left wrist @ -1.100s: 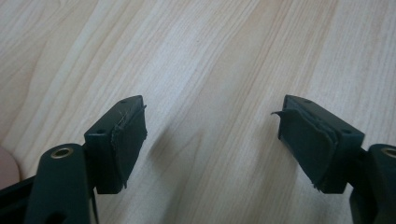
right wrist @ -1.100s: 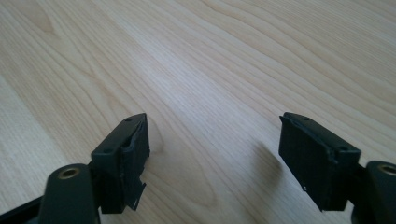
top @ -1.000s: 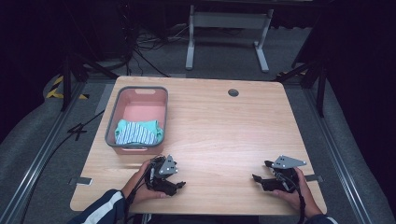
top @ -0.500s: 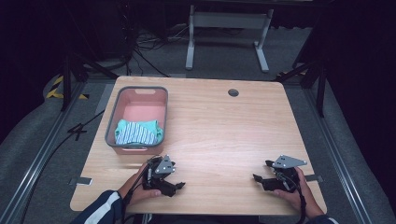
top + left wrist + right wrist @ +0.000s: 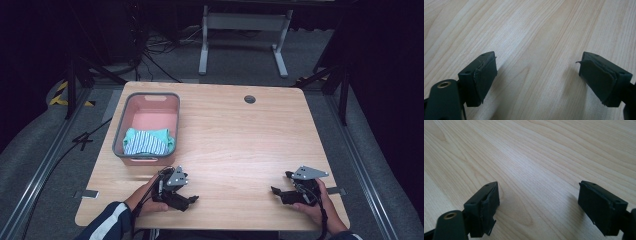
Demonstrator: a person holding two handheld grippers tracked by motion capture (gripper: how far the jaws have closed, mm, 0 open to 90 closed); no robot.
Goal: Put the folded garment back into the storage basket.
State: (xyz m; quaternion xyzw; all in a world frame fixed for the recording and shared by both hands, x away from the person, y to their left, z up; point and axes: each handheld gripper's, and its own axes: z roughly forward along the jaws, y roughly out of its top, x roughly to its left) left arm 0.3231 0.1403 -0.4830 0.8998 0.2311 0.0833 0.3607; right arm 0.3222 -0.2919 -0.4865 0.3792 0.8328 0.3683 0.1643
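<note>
A pink basket with a grey rim (image 5: 121, 131) stands at the table's left side and holds a folded teal-and-white striped cloth (image 5: 148, 141) at its near end. My left gripper (image 5: 189, 199) rests low over the table near the front edge, just in front of the basket, held by a hand in a striped sleeve. Its jaws stand wide apart over bare wood (image 5: 537, 75). My right gripper (image 5: 278, 191) sits near the front right edge, pointing left. It is open too, with nothing between its pads (image 5: 539, 205).
The light wooden table (image 5: 240, 145) has a round cable hole (image 5: 250, 99) at the back. Beyond the far edge are a grey metal stand (image 5: 243, 22) and cables on the floor. Rails run along both sides of the table.
</note>
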